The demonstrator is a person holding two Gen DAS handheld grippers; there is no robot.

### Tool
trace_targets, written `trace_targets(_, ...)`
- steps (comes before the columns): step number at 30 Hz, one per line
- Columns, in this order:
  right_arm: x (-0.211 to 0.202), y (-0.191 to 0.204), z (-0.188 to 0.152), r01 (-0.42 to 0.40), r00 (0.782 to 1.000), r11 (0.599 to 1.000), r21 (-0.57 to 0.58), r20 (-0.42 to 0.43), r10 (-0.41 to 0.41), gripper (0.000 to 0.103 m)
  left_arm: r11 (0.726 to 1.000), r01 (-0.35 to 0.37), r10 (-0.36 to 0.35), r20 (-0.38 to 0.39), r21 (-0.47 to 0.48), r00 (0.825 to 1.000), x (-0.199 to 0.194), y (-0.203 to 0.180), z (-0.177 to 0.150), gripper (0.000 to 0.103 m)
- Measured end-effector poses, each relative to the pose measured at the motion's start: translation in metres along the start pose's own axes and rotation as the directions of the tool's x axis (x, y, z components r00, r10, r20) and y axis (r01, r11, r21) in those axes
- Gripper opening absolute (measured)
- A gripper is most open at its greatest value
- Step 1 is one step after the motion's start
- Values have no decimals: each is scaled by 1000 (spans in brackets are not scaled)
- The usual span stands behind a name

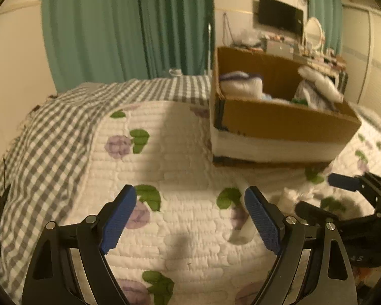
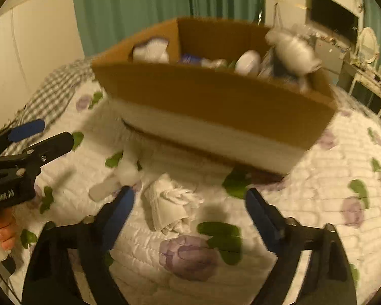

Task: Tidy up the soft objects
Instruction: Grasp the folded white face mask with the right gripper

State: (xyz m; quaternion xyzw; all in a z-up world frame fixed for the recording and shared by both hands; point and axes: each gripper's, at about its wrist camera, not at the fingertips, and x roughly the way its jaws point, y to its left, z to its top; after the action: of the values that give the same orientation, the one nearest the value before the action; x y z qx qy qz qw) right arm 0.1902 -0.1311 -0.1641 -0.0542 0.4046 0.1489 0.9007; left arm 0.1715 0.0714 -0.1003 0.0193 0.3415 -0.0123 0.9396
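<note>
A cardboard box point(image 1: 287, 123) point(image 2: 216, 96) stands on the flowered quilt and holds several white soft items point(image 1: 241, 85) point(image 2: 152, 49). A crumpled white cloth point(image 2: 170, 204) lies on the quilt just ahead of my right gripper point(image 2: 189, 202), which is open and empty. A small white sock-like piece point(image 2: 119, 178) point(image 1: 243, 231) lies to the cloth's left. My left gripper point(image 1: 190, 200) is open and empty above the quilt, left of the box. The right gripper also shows in the left wrist view point(image 1: 325, 193), and the left gripper in the right wrist view point(image 2: 43, 133).
The quilt point(image 1: 185, 152) covers a bed with a grey checked sheet point(image 1: 45, 132) on the left. Green curtains point(image 1: 119, 25) hang behind. A dresser with a mirror point(image 1: 313, 31) and a wall screen point(image 1: 279, 16) stand at the back right.
</note>
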Motion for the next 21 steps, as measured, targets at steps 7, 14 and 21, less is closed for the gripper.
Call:
trace_targets(7,5,1,-3,-51,999,999,-9,-17,51,34,998,-20,18,27,58,999,5,-14,-9,88)
trace_targets(14,-15,-28,-2,-22,999,992,127,41,17,33,998,42,-41,-30,41,999,17,-22,-9,88)
trace_targets(21,-15,-26,1,-3,999,992,122,41,-2,33,995,64,-55,-107,81,993,49,-47,-8,88)
